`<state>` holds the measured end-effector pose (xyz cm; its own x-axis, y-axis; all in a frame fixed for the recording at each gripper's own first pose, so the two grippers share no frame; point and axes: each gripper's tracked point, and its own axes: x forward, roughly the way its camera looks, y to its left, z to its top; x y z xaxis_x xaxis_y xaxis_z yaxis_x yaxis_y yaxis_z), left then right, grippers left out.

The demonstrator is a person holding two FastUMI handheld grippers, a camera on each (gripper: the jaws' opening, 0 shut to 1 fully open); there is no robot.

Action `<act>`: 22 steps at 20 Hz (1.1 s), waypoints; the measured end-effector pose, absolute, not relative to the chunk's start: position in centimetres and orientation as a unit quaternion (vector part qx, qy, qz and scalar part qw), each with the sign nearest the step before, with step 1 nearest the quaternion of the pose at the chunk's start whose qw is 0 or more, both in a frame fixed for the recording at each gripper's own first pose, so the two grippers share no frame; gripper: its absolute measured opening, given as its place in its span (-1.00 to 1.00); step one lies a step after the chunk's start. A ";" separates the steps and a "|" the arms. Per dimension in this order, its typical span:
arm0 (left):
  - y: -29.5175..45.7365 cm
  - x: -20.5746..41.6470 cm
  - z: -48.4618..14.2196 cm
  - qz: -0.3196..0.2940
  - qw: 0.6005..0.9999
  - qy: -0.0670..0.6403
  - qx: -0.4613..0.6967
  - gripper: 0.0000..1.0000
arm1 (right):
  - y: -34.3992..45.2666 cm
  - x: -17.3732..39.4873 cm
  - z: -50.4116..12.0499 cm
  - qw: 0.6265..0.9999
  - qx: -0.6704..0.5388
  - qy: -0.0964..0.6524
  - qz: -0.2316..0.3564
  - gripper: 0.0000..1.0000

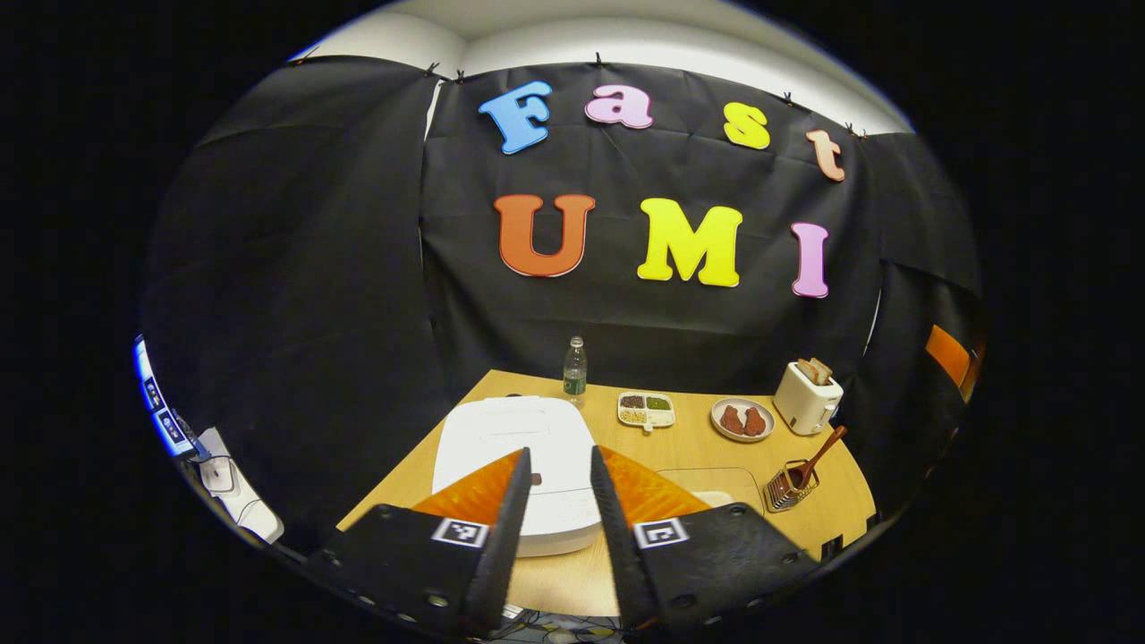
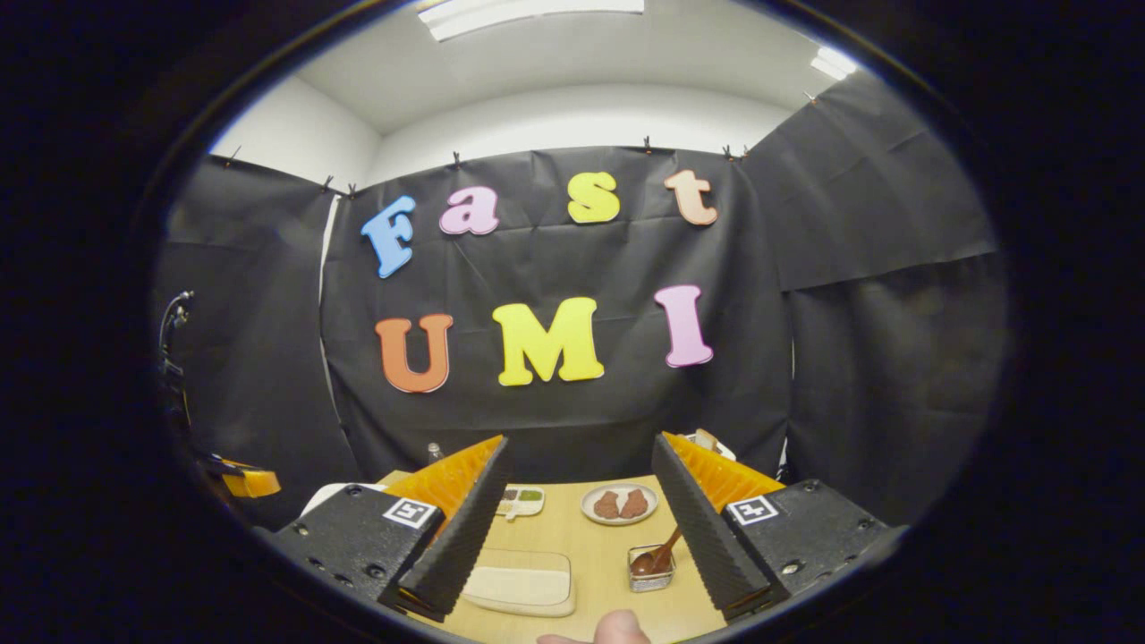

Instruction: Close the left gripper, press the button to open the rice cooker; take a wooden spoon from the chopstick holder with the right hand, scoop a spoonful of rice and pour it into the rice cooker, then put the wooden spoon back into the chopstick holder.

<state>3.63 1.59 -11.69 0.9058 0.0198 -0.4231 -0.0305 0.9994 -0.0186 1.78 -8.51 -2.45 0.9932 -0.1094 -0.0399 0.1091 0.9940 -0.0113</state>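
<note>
The white rice cooker stands with its lid down on the wooden table, right under my left gripper. That gripper is open by a narrow gap and holds nothing. A small button shows on the lid between the fingers. At the right front, the wire chopstick holder holds the wooden spoon, which leans right. A shallow tray of rice lies beside it. My right gripper is wide open above the near edge, back from the chopstick holder, the spoon and the rice tray.
Along the back of the table stand a water bottle, a divided dish, a plate of brown pieces and a toaster with bread. A person's fingertip shows at the near edge.
</note>
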 end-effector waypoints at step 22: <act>6.0 11.9 -24.4 -0.003 0.895 0.437 -0.087 -1.00 | -14.1 5.1 -7.8 0.994 -0.004 0.077 -0.083 1.00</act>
